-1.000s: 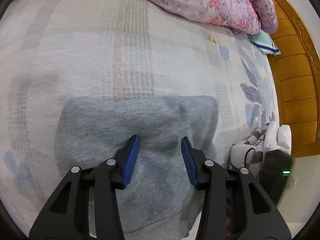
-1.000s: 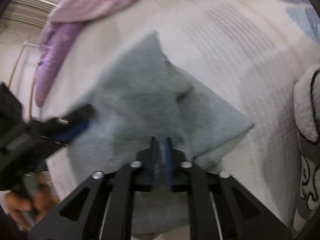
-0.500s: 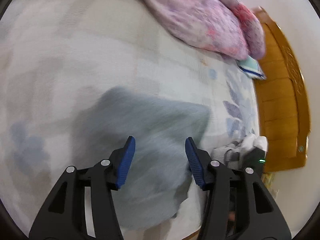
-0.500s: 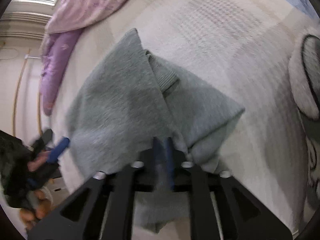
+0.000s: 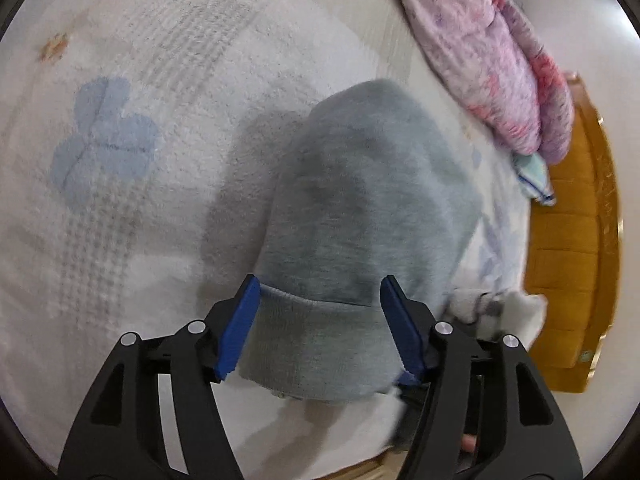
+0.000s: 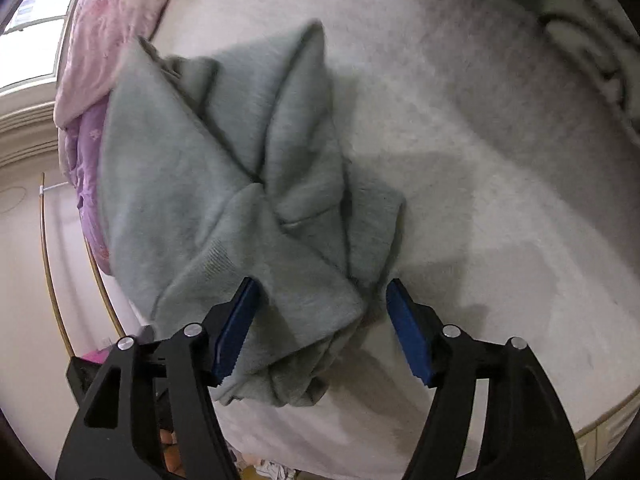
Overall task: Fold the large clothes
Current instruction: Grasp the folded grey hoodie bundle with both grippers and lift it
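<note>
A grey sweater (image 5: 360, 208) lies bunched and folded on the white patterned bed cover (image 5: 120, 160). In the left wrist view its ribbed hem lies between the fingers of my left gripper (image 5: 320, 324), which is open and not clamped on it. In the right wrist view the same sweater (image 6: 224, 184) lies crumpled with several folds, its near edge between the fingers of my right gripper (image 6: 320, 320), which is open wide.
A pink and purple quilt (image 5: 500, 60) lies at the far side of the bed, also seen in the right wrist view (image 6: 100, 40). A wooden headboard (image 5: 572, 260) stands at the right. A striped grey-white garment (image 5: 492, 304) lies beside the sweater.
My right gripper was shut on the sweater and has opened, letting it drop. The sweater went from a flat spread to a bunched heap. My left gripper opened wider and moved in to the hem.
</note>
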Demonstrator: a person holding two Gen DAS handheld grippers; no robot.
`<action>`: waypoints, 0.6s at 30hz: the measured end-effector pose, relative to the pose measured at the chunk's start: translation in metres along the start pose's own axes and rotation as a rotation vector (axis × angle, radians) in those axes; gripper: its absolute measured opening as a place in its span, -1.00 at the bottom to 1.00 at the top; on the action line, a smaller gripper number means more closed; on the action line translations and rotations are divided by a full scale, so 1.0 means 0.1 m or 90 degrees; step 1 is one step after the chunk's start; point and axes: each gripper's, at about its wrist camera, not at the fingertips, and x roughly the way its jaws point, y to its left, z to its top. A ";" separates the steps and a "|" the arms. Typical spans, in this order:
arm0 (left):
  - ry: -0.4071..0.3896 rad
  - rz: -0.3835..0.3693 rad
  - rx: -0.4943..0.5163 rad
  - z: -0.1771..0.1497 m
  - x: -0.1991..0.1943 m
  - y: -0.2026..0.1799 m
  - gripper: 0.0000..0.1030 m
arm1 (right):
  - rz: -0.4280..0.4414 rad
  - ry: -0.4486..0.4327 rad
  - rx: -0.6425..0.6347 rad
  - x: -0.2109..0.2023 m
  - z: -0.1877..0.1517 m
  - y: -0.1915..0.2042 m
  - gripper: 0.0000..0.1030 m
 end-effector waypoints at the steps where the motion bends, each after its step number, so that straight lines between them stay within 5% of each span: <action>1: 0.001 -0.011 0.000 0.00 -0.01 0.01 0.23 | 0.033 0.010 0.013 0.05 0.03 -0.04 0.33; 8: 0.015 -0.080 -0.002 -0.11 -0.02 0.06 0.37 | 0.170 0.029 0.077 0.19 0.07 -0.31 0.43; 13: 0.016 -0.070 -0.008 -0.16 0.10 0.02 0.61 | 0.274 0.018 0.131 0.24 -0.03 -0.53 0.50; 18: 0.028 -0.040 0.007 -0.14 0.20 -0.01 0.64 | 0.371 0.007 0.153 0.39 -0.14 -0.70 0.50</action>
